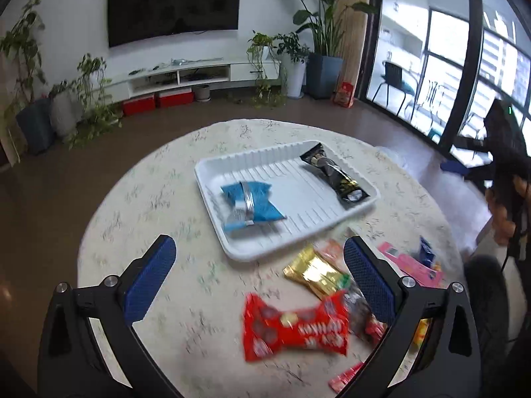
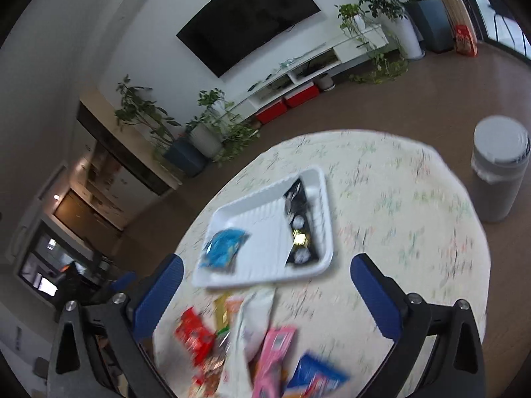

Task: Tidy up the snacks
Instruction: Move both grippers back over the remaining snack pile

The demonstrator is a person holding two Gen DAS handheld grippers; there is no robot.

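Note:
A white ribbed tray (image 1: 298, 232) sits mid-table and holds a blue snack pack (image 1: 252, 204) at its left and a black-and-gold pack (image 1: 335, 174) at its right. The tray (image 2: 255, 265) shows in the right wrist view too, with the blue pack (image 2: 224, 248) and black pack (image 2: 298, 229). Loose snacks lie in front of it: a red pack (image 1: 295, 328), a gold pack (image 1: 315, 273), a pink pack (image 1: 415, 263). My left gripper (image 1: 260, 282) is open and empty above the red pack. My right gripper (image 2: 267, 293) is open and empty above a white pack (image 2: 247, 331), pink pack (image 2: 273, 355) and red pack (image 2: 194, 335).
The round table (image 1: 159, 199) has a pale patterned cloth. A grey lidded bin (image 2: 499, 169) stands on the floor right of the table. Potted plants (image 1: 323, 39), a TV (image 1: 174, 3) and a low cabinet line the far wall. The hand holding the right gripper (image 1: 507, 179) shows at the right edge.

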